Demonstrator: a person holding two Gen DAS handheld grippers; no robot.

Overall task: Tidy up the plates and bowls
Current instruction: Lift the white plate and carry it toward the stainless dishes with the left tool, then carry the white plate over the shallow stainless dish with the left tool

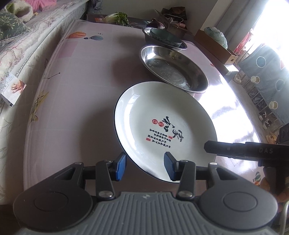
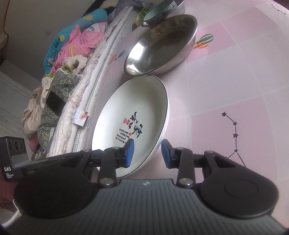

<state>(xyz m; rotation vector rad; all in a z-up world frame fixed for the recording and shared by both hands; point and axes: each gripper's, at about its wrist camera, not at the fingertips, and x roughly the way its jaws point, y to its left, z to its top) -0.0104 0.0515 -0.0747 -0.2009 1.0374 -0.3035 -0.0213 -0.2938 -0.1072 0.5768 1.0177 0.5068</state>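
A white plate with black and red calligraphy lies on the pink tablecloth. Its near-left rim runs between the blue pads of my left gripper, which stand apart without pressing on it. My right gripper straddles the opposite rim, one pad over the plate's inside and one outside, also open. Its black finger shows over the plate's right edge in the left wrist view. Just beyond the plate sits a steel basin. Farther back a teal ceramic bowl rests in another steel dish.
A mattress with cushions and clothes borders the table on one long side. Green vegetables and a cardboard box lie at the far end. The table's other edge drops to a floor with shoes.
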